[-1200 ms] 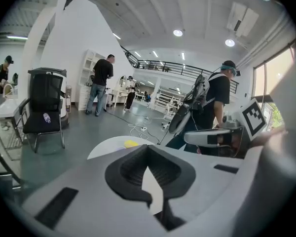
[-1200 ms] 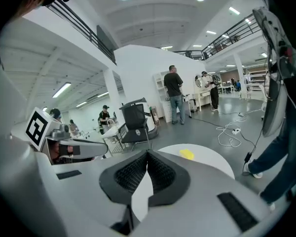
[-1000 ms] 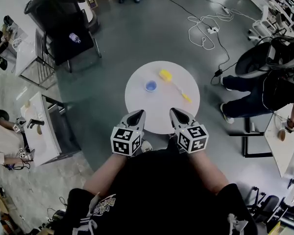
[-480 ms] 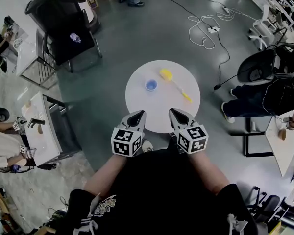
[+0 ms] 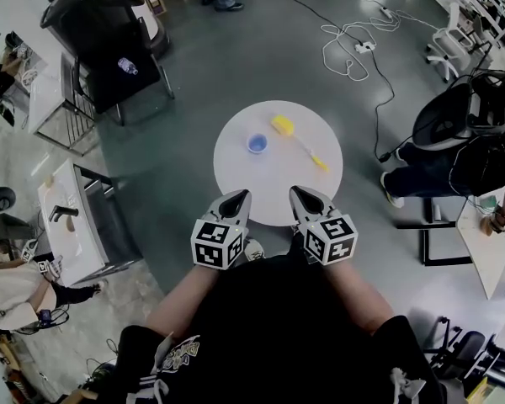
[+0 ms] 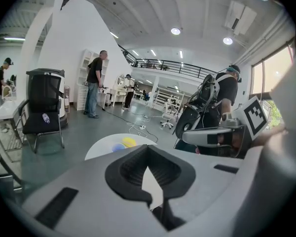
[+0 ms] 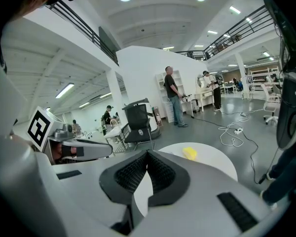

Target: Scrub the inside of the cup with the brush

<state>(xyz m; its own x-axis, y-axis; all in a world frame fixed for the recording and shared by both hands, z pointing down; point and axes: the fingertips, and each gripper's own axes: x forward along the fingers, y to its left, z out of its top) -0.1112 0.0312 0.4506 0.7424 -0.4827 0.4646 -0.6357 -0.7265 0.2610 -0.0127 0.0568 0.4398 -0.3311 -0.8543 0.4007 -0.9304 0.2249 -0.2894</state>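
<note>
Cup: small and blue, standing upright with its mouth up, on the round white table, left of the table's middle and towards its far edge. The inside shows only as blue; too small to tell whether anything is in it.

Brush: lies flat on the table just right of the cup, not touching it. Its yellow head is nearest the far edge.

Brush axis: diagonal. The head points to the far left; the thin pale handle runs from it towards the right edge and ends in a yellow tip (the tip stops short of the edge).

Left gripper: over the table's near edge, left of centre, well apart from cup and brush. In the left gripper view the jaws are clenched tip to tip with nothing between them; cup and brush head show beyond, small.

Right gripper: over the near edge, right of centre, level with the left one. In the right gripper view its jaws are likewise closed on nothing, with the yellow brush head ahead on the table.
</note>
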